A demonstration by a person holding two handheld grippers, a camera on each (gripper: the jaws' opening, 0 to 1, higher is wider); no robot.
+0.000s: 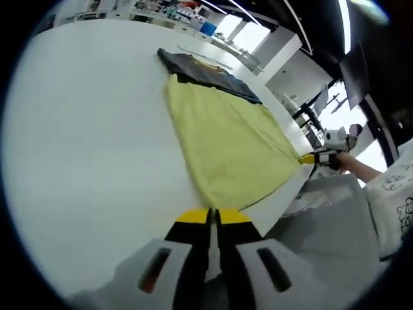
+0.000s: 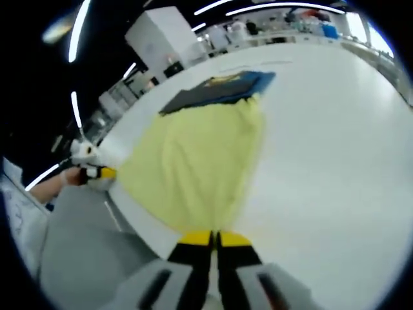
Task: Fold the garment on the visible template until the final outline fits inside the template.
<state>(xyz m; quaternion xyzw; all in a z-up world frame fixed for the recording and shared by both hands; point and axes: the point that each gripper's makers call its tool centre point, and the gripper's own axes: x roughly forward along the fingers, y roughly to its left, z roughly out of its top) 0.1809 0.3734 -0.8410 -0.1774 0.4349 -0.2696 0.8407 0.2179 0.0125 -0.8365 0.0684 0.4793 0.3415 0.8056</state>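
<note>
Fingers of both grippers [image 1: 212, 216] [image 2: 215, 239] pinch corners of the soft, wrinkled yellow garment [image 1: 222, 145] on the white table [image 1: 84, 142].

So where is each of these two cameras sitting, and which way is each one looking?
Left gripper view: rides on the left gripper, looking across the white table along the yellow cloth toward the dark template; the right gripper and a hand show at right.
Right gripper view: rides on the right gripper, facing the same cloth; the left gripper and a hand show at left.
Shared: cloth, template, table, each gripper shut on a near corner.
</note>
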